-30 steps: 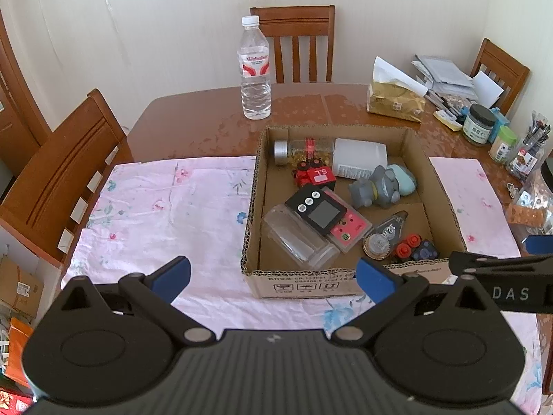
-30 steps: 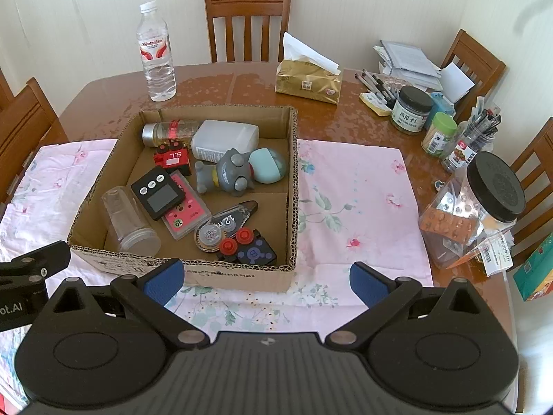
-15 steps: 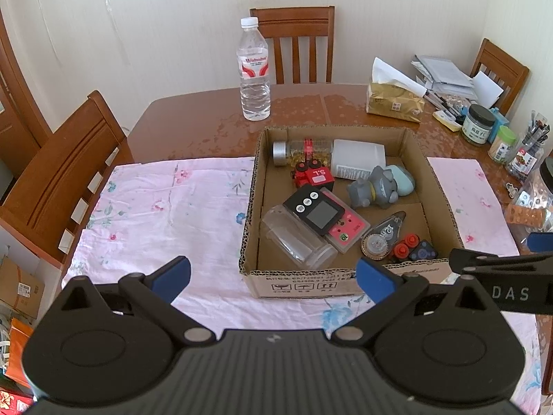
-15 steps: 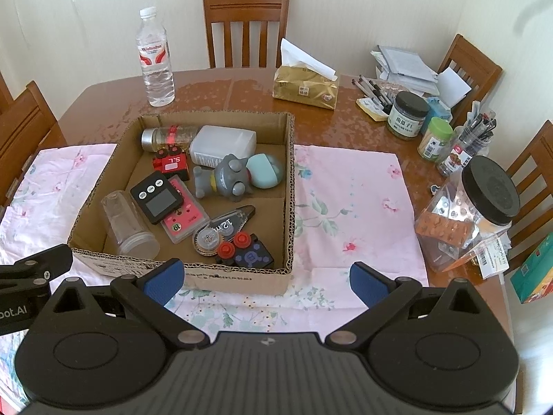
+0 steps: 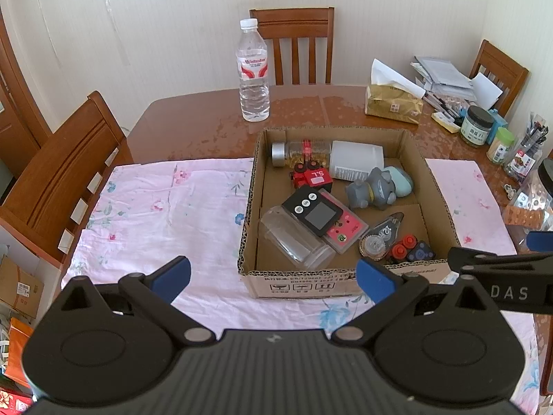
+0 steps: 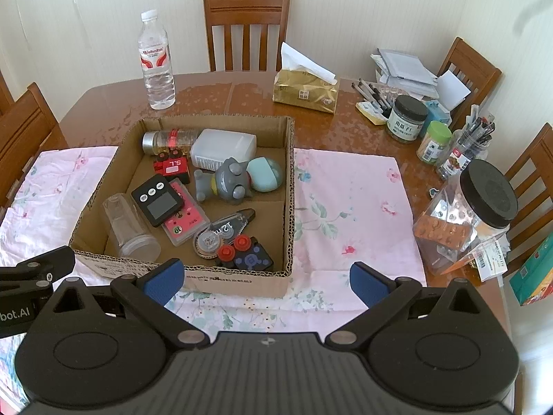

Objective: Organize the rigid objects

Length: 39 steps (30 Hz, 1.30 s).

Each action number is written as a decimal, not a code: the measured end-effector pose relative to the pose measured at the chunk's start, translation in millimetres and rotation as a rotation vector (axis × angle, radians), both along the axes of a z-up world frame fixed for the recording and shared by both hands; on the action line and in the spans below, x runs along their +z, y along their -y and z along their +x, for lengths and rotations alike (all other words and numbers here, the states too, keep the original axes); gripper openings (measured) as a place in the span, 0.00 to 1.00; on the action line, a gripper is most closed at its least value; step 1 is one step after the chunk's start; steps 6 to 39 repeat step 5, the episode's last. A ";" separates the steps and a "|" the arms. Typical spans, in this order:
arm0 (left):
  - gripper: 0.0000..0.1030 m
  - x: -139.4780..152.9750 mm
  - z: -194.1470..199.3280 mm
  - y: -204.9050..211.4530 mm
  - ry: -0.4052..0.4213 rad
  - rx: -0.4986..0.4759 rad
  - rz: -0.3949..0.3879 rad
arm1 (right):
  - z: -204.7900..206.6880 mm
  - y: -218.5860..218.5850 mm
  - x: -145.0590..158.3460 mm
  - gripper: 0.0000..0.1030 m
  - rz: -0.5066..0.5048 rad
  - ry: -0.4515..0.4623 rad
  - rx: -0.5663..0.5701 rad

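Grippers are hovering side by side at the near edge of the table, both with jaws spread wide and holding nothing. The left gripper [image 5: 273,275] is hanging over the pink floral cloth [image 5: 166,207], its right fingertip [image 5: 375,278] lining up with the near wall of the cardboard box [image 5: 304,282]. The right gripper [image 6: 264,280] is framing the box's near right corner and the cloth beside it.

Inside the box, nearest the grippers, a clear plastic cup [image 6: 129,230] is lying on its side at the left, and a dark controller-like toy with two red knobs [image 6: 243,254] is sitting at the right. Just beyond it a correction tape dispenser [image 6: 219,231] is lying, and to its left a black digital timer [image 6: 157,202] is resting on top of a pink card-shaped gadget [image 6: 185,221]. Farther in, a red toy vehicle [image 6: 172,167] is sitting beside a grey cartoon figure [image 6: 224,181] that is touching a pale blue rounded toy [image 6: 264,174]. Against the far wall, a small silver-capped bottle [image 6: 166,140] and a white plastic bottle [image 6: 223,148] are lying end to end.

Past the box, a water bottle [image 6: 155,62] is standing upright on the bare wooden table [image 6: 214,97], with a gold tissue pack [image 6: 304,91] to its right. At the right edge a black-lidded clear jar [image 6: 463,214] is standing near smaller jars and pens.
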<state>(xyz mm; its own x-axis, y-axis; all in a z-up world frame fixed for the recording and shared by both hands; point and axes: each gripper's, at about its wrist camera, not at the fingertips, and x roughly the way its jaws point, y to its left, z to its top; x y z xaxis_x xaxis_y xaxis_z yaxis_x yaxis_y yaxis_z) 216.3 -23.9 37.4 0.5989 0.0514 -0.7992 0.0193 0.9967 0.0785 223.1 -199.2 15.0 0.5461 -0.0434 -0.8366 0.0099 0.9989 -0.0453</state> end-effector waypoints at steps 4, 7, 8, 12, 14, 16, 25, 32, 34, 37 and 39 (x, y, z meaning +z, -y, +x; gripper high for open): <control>0.99 1.7 0.3 -0.1 0.001 0.000 0.000 | 0.2 -0.5 1.0 1.00 0.000 0.001 0.001; 0.99 1.6 0.3 -0.1 0.001 0.000 0.000 | 0.4 -0.8 1.1 1.00 -0.001 0.001 0.001; 0.99 1.6 0.3 -0.1 0.001 0.000 0.000 | 0.4 -0.8 1.1 1.00 -0.001 0.001 0.001; 0.99 1.6 0.3 -0.1 0.001 0.000 0.000 | 0.4 -0.8 1.1 1.00 -0.001 0.001 0.001; 0.99 1.6 0.3 -0.1 0.001 0.000 0.000 | 0.4 -0.8 1.1 1.00 -0.001 0.001 0.001; 0.99 1.6 0.3 -0.1 0.001 0.000 0.000 | 0.4 -0.8 1.1 1.00 -0.001 0.001 0.001; 0.99 1.6 0.3 -0.1 0.001 0.000 0.000 | 0.4 -0.8 1.1 1.00 -0.001 0.001 0.001; 0.99 1.6 0.3 -0.1 0.001 0.000 0.000 | 0.4 -0.8 1.1 1.00 -0.001 0.001 0.001; 0.99 1.6 0.3 -0.1 0.001 0.000 0.000 | 0.4 -0.8 1.1 1.00 -0.001 0.001 0.001; 0.99 1.6 0.3 -0.1 0.001 0.000 0.000 | 0.4 -0.8 1.1 1.00 -0.001 0.001 0.001; 0.99 1.6 0.3 -0.1 0.001 0.000 0.000 | 0.4 -0.8 1.1 1.00 -0.001 0.001 0.001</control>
